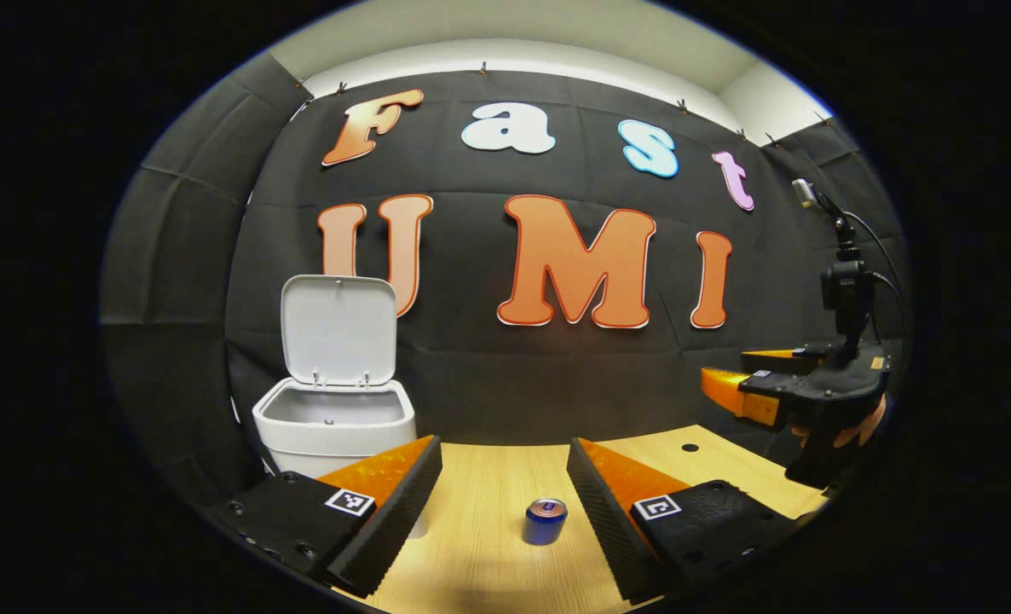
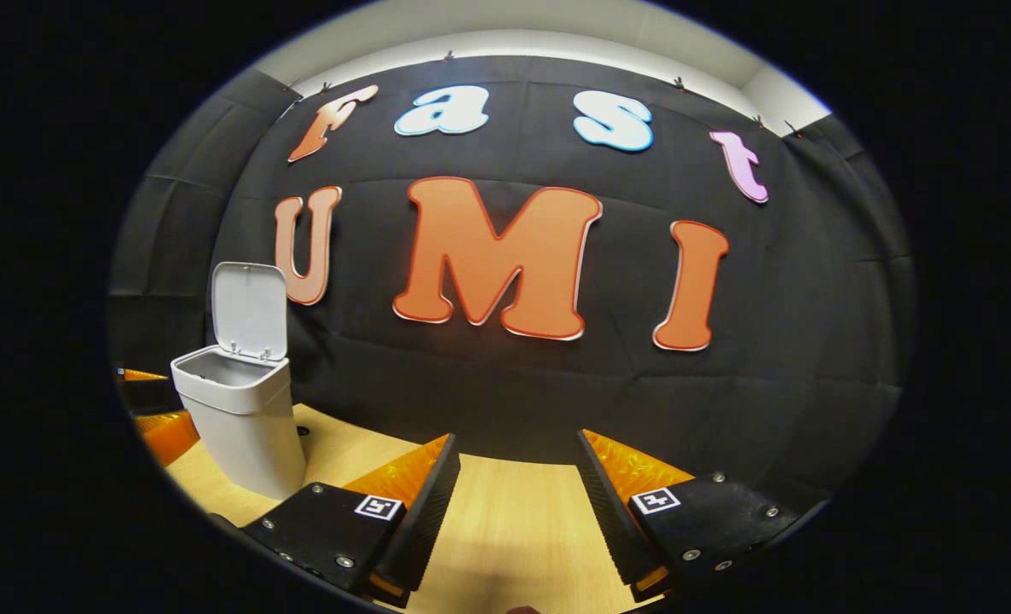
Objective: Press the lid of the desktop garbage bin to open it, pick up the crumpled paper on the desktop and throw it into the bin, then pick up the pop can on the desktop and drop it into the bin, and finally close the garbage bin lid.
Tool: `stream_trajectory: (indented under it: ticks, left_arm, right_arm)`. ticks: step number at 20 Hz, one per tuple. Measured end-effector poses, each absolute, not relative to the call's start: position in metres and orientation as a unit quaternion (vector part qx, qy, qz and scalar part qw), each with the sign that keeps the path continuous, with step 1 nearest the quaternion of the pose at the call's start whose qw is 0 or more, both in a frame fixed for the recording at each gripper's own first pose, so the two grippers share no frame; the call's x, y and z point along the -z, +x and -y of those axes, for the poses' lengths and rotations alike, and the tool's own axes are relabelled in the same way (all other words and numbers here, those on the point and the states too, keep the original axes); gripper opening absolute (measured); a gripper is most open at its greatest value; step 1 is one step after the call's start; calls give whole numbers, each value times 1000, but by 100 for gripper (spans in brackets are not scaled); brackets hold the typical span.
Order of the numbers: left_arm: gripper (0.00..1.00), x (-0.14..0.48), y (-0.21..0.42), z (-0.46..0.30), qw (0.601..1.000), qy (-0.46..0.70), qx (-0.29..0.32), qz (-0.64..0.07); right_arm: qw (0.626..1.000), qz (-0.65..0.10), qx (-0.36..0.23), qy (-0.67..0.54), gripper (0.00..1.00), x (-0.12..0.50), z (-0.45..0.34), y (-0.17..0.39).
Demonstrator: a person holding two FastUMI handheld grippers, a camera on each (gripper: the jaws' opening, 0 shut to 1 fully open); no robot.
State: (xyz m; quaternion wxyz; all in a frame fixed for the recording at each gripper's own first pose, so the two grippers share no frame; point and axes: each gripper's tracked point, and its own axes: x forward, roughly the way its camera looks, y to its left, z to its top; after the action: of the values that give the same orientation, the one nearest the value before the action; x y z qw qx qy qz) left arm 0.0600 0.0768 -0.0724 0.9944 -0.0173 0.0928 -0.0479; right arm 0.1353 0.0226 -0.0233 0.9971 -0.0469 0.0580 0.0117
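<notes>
The garbage bin stands at left of the left gripper view, lid raised (upright). The pop can sits bottom centre between the spread left gripper. The right gripper is likewise spread, holding nothing.

pop can on desktop, bin behind-left

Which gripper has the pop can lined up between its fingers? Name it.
The left gripper. In the left gripper view the pop can stands on the table between its open fingers, untouched; the right gripper has bare table between its fingers.
</notes>
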Motion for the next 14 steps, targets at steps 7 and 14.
stream_trajectory:
  ticks: [7,14]
  left_arm:
    - [94,184,82,-26,983,17,88,-161]
    - [97,306,109,-15,956,44,92,-276]
  right_arm:
    - [996,-66,9,-59,83,25,13,115]
    - [994,-87,38,-61,93,34,37,95]
